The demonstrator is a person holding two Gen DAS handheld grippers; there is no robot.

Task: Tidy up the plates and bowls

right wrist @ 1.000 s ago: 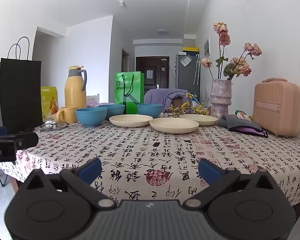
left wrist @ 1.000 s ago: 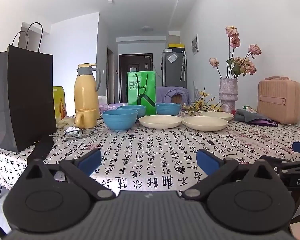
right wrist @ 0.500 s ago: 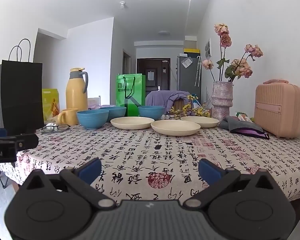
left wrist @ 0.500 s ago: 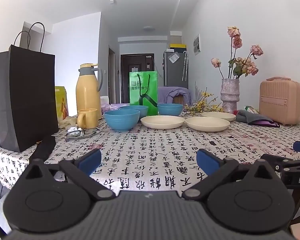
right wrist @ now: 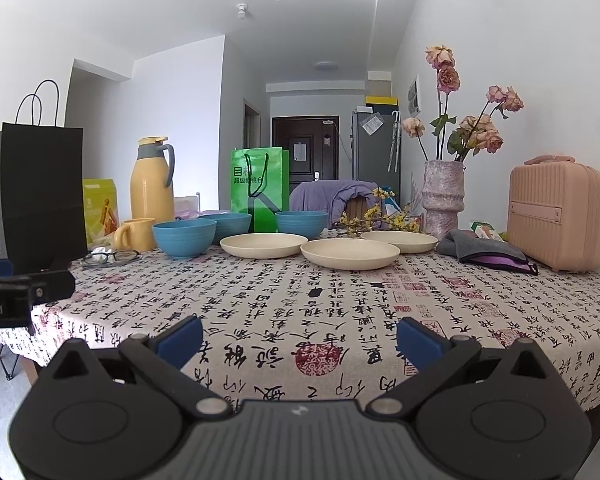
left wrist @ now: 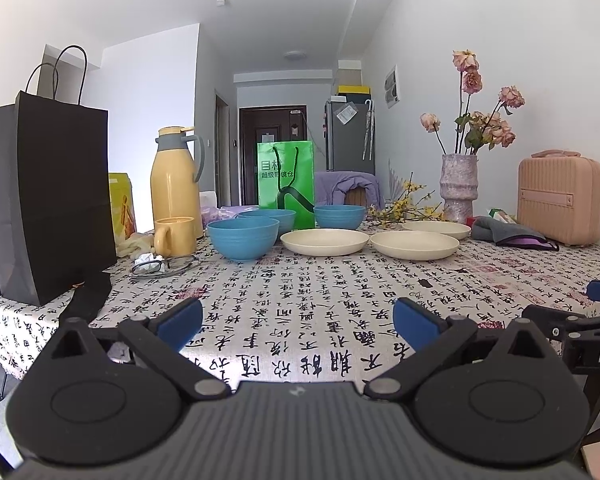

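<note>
Three blue bowls stand apart on the patterned tablecloth: a near one [left wrist: 243, 238], one behind it [left wrist: 269, 218] and one further right [left wrist: 339, 216]. Three cream plates lie to their right: left [left wrist: 324, 241], middle [left wrist: 415, 244], far right [left wrist: 436, 229]. The same bowls [right wrist: 184, 238] and plates [right wrist: 350, 253] show in the right wrist view. My left gripper [left wrist: 298, 322] is open and empty above the table's near edge, far from the dishes. My right gripper [right wrist: 300, 338] is open and empty, also at the near edge.
A black paper bag [left wrist: 50, 204], yellow thermos [left wrist: 175, 186], yellow mug [left wrist: 176, 236] and glasses [left wrist: 160, 267] stand at the left. A green bag [left wrist: 286, 182] is behind the bowls. A vase with flowers [left wrist: 459, 188], grey cloth [left wrist: 508, 236] and pink case [left wrist: 560, 200] are at the right.
Both grippers have dipped slightly and edged forward, so the dishes sit a little lower in view. Nothing on the table has moved. Both stay open.
</note>
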